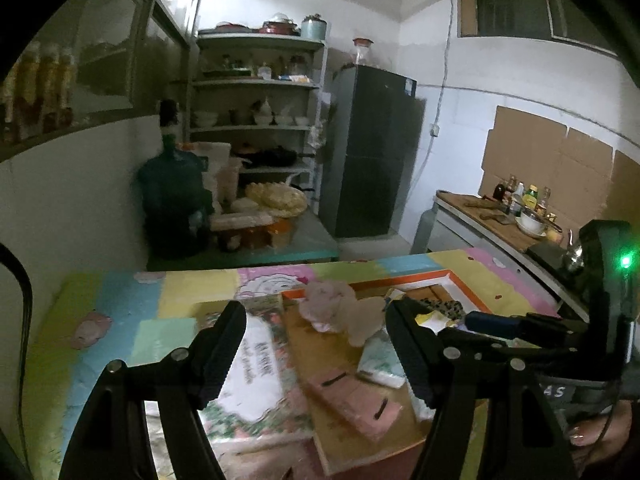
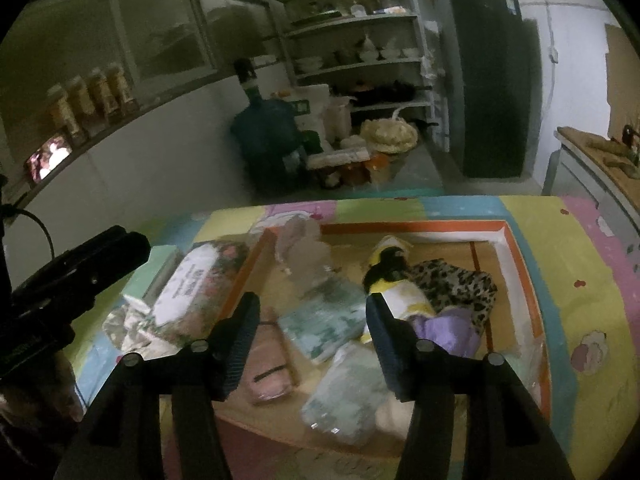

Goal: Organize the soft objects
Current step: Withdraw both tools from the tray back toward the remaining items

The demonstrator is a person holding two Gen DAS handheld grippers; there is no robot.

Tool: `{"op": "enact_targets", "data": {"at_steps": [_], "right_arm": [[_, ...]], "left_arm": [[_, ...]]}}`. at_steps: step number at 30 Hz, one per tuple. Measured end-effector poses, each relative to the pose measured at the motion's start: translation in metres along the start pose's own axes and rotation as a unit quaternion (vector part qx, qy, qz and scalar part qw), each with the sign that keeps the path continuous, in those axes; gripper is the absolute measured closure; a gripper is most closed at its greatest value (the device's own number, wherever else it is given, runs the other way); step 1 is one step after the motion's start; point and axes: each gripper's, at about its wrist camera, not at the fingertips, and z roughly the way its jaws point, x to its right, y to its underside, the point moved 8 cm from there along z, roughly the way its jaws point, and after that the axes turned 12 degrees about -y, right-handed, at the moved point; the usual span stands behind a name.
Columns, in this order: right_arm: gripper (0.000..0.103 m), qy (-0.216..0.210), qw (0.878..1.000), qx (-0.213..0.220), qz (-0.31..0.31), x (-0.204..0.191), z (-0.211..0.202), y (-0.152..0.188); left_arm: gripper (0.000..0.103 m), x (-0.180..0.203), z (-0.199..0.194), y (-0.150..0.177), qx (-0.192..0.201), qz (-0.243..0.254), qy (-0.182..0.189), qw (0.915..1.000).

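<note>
Both tongs hang over a shallow cardboard tray with an orange rim (image 2: 516, 248) sitting on a pastel patchwork cartoon mat (image 2: 592, 272). The left gripper (image 1: 316, 344) is spread wide with nothing between the jaws, and the right gripper (image 2: 312, 336) is fairly wide too, also empty.

The right wrist view gives the whole tray: a leopard-print fabric bundle (image 2: 456, 284), a yellow, white and black rolled cloth (image 2: 396, 280), a lilac crumpled cloth (image 2: 444, 328), a pale green-printed soft pack (image 2: 320, 320), a clear plastic bag (image 2: 348, 396) and a pink folded piece with black straps (image 2: 272, 376). The left view only catches a corner of the leopard print, but shows a wooden counter with bottles and a bowl (image 1: 496, 220) much better.

A floral soft pack with a white label (image 2: 192, 288) lies just outside the tray's left rim. The pale pink fluffy thing (image 2: 300, 248) at the far edge is blurred, can't tell what it is. The tray's near edge is cut off behind the fingers. Open mat lies to the right of the tray.
</note>
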Motion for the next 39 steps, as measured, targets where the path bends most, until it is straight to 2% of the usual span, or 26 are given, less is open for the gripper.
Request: {"op": "enact_targets", "data": {"at_steps": [2,5,12,16,34,39], "right_arm": [[0.04,-0.005,1.0,0.005,-0.003,-0.01,-0.004,0.004],[0.037,-0.011,1.0,0.011,0.0,-0.023,-0.007,0.01],[0.036,-0.012,0.999,0.036,0.004,-0.052,-0.02,0.025],[0.029,-0.012,0.999,0.05,0.003,-0.071,-0.027,0.032],[0.028,-0.04,0.997,0.061,0.001,-0.146,-0.026,0.069],[0.028,-0.032,0.997,0.065,-0.008,-0.167,-0.015,0.081]], "left_arm": [[0.026,-0.007,-0.008,0.004,0.005,-0.002,-0.003,1.0],[0.026,-0.019,-0.02,0.01,0.011,-0.005,-0.008,0.9999],[0.026,-0.051,-0.044,0.022,0.023,-0.025,-0.016,0.9993],[0.026,-0.069,-0.055,0.027,0.031,-0.036,-0.022,0.9986],[0.026,-0.146,-0.102,0.051,0.053,-0.092,-0.037,0.9936],[0.026,-0.166,-0.105,0.06,0.057,-0.105,-0.041,0.992]]}}
